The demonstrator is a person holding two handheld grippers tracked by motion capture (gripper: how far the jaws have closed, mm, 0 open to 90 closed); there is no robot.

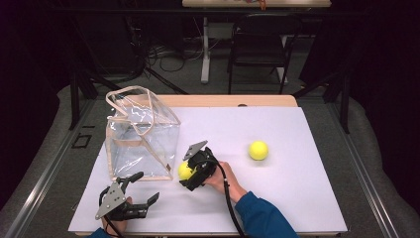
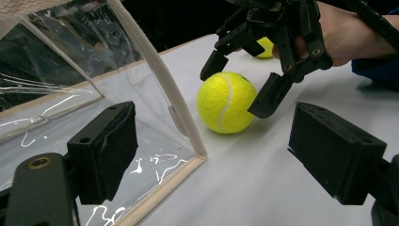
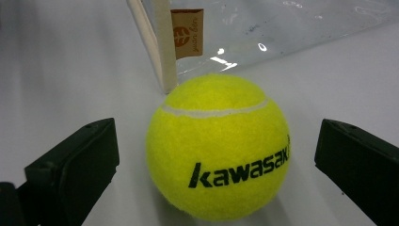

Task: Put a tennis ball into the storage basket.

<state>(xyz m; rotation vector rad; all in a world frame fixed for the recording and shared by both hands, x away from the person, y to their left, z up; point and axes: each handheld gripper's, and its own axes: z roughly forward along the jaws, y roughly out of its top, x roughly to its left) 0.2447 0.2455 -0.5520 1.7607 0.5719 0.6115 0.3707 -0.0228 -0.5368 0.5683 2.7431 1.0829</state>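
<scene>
A yellow tennis ball [image 1: 184, 170] marked "kawasaki" [image 3: 219, 146] rests on the white table beside the front right corner of a clear plastic bag [image 1: 141, 134] with beige trim. My right gripper [image 1: 185, 173] is open, one jaw on each side of this ball [image 2: 225, 101], with a gap on both sides. A second yellow ball [image 1: 258, 150] lies farther right. My left gripper [image 1: 147, 186] stands open near the table's front left, in front of the bag [image 2: 70, 70], holding nothing and pointing toward the ball and the right gripper [image 2: 240, 82].
The bag [image 3: 282, 33] stands upright with its handles up and a small brown label [image 3: 187, 33] at the corner. The white table top [image 1: 302, 198] stretches to the right and front. A dark chair [image 1: 260, 44] and table legs stand beyond the far edge.
</scene>
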